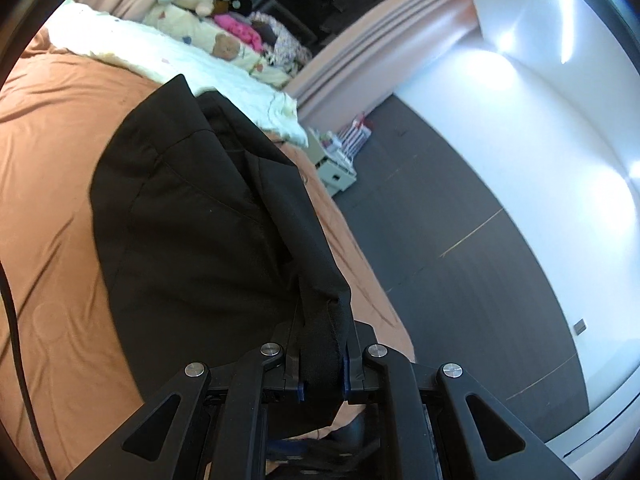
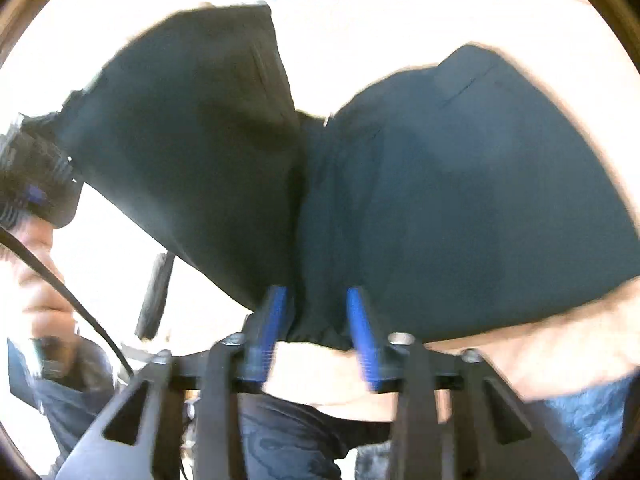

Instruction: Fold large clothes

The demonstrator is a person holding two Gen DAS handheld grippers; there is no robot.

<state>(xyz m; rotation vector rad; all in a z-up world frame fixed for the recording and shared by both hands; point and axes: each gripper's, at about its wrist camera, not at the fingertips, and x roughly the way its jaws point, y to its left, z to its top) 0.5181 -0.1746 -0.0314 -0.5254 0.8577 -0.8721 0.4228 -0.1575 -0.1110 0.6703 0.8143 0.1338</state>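
Note:
A large black garment [image 1: 192, 220] lies spread on the orange bedspread [image 1: 52, 160]. My left gripper [image 1: 322, 364] is shut on a thick seamed edge of it at the bed's right side, and the cloth rises to the jaws. In the blurred right wrist view the same black garment [image 2: 440, 200] fills the middle. My right gripper [image 2: 316, 312] has its blue pads [image 2: 276, 312] well apart. A gathered edge of the cloth sits in the gap, and I see no pad pressing on it. The left gripper [image 2: 28, 184] shows at that view's left edge.
A white blanket [image 1: 192, 60] and soft toys [image 1: 188, 0] lie at the bed's far end. Dark floor [image 1: 460, 240], a small white cabinet [image 1: 336, 168] and a white wall are to the right. A person's hand [image 2: 36, 280], a forearm [image 2: 540, 348] and a black cable [image 2: 80, 304] are close.

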